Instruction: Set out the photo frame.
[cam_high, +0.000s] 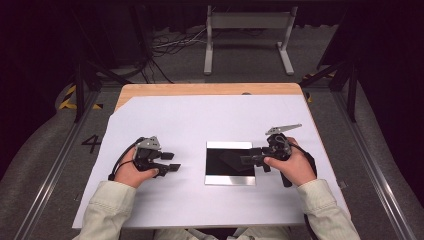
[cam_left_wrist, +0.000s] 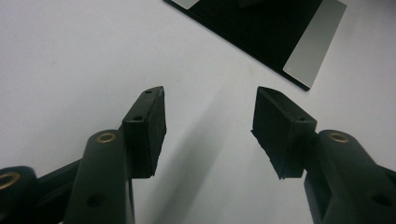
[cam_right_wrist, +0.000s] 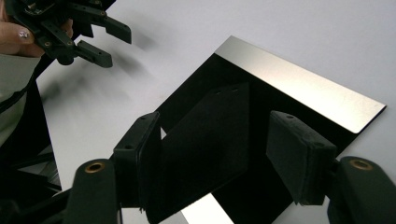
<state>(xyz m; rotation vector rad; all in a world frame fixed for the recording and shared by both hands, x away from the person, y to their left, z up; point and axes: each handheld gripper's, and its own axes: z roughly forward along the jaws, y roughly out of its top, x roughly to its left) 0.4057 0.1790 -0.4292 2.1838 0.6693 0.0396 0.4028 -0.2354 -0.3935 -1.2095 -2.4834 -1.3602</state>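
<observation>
Left gripper (cam_high: 169, 161) is resting low on the white sheet (cam_high: 165, 120) covering the counter (cam_high: 200, 89), well left of the plate, pointing right toward it. In the left gripper view its fingers (cam_left_wrist: 144, 126) are sitting spread wide with only bare sheet between them, nothing gripped; a corner of the mirror plate (cam_left_wrist: 310, 46) is showing ahead at the top.

Mirror plate (cam_high: 230, 178) is lying flat on the sheet near the counter's middle, between the two grippers, its centre reflecting black with bright strips at the near and far edges.

Right gripper (cam_high: 250, 159) is reaching in over the plate's right side, hand (cam_high: 295, 167) just off the plate's right edge. In the right gripper view its fingers (cam_right_wrist: 299, 158) are standing wide apart above the plate (cam_right_wrist: 303, 88), pinching nothing. Their dark reflection is showing in the glossy surface between them. The left gripper (cam_right_wrist: 100, 37) is showing farther off at top left.
</observation>
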